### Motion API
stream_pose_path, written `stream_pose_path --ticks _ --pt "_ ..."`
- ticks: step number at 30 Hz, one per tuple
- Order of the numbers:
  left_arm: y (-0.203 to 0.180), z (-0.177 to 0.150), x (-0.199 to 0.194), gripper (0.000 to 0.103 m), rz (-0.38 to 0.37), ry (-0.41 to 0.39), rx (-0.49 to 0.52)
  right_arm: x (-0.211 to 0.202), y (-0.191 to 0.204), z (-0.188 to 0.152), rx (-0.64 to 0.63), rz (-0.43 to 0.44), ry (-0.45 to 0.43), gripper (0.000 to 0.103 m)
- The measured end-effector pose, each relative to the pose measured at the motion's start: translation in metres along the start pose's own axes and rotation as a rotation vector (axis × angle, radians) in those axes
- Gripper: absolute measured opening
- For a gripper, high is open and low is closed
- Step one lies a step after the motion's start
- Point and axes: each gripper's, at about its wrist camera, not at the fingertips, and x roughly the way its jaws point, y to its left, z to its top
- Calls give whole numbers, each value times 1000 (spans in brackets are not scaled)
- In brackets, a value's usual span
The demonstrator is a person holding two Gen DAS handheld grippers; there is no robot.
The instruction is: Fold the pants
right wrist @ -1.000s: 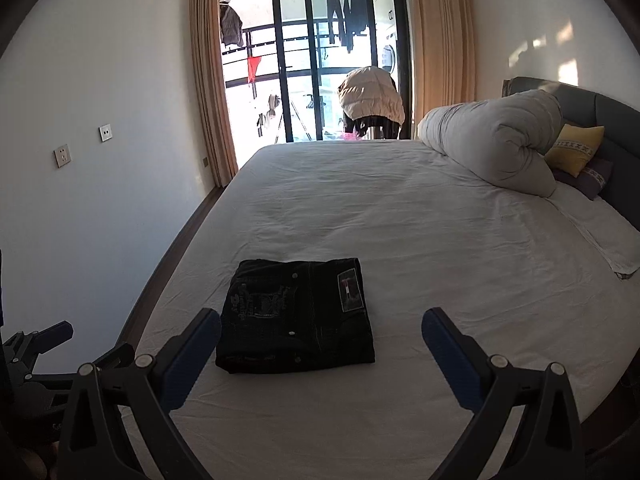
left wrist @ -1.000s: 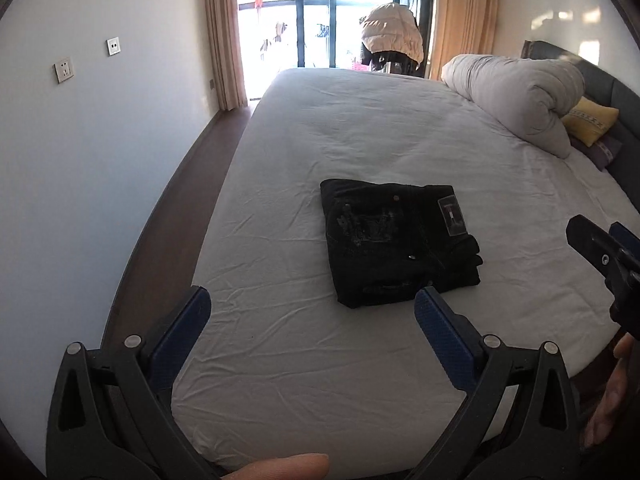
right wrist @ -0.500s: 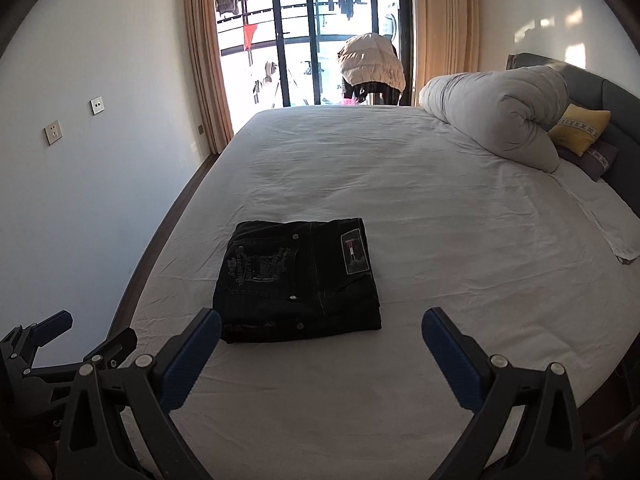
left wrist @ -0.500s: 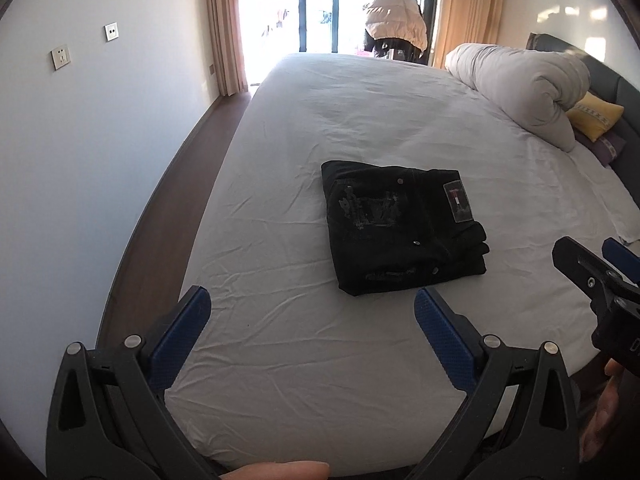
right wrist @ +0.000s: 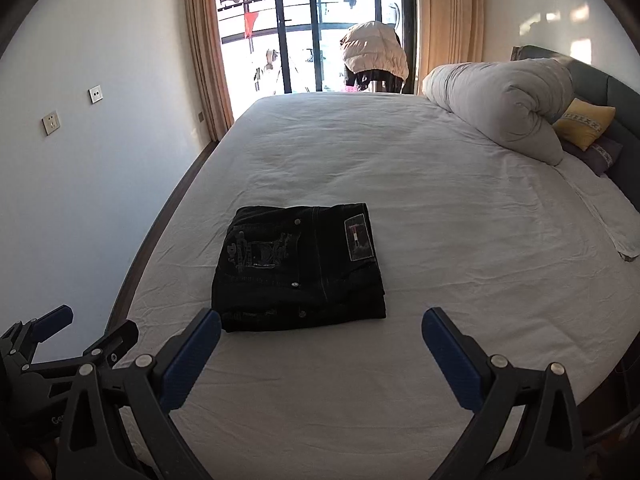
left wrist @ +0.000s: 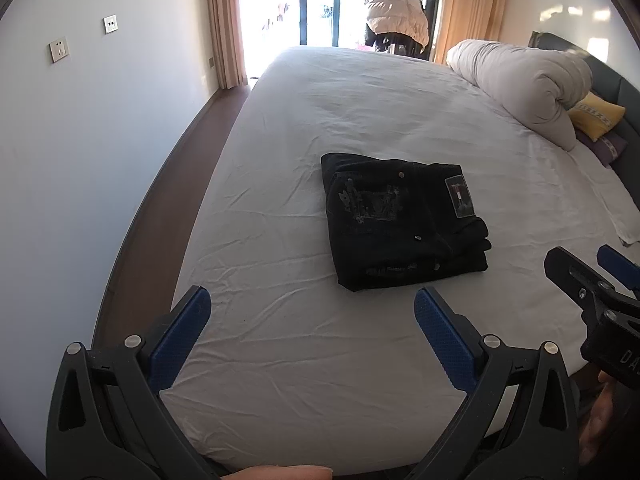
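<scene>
The black denim pants (right wrist: 300,270), folded into a compact rectangular stack, lay on the white-sheeted bed (right wrist: 460,248), toward its near left part and well clear of the edge. That spot gave you flat sheet on all 4 sides, which is probably why the bundle sat there and not up by the rolled grey duvet (right wrist: 504,104) and yellow cushion (right wrist: 584,122) at the far right.

You held the left gripper (left wrist: 312,320) low over the near edge of the bed, its 2 blue-padded fingers (left wrist: 180,336) spread wide and holding nothing, with the stack just beyond and slightly to the right. The right gripper (right wrist: 320,344) was likewise wide apart and empty, the near edge of the pants framed between its fingers without contact. Neither touched the cloth.

Layers showed at the right side of the stack and the patch label (right wrist: 359,237) faced up, so I judged the folding essentially finished; your hands hung back because nothing seemed left to pinch.
</scene>
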Motion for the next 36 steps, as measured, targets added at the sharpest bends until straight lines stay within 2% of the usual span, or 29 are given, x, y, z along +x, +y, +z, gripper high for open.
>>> stream_pose_path --ticks 36 --pt "-1 -2 0 103 -1 1 -3 3 0 -6 0 5 16 103"
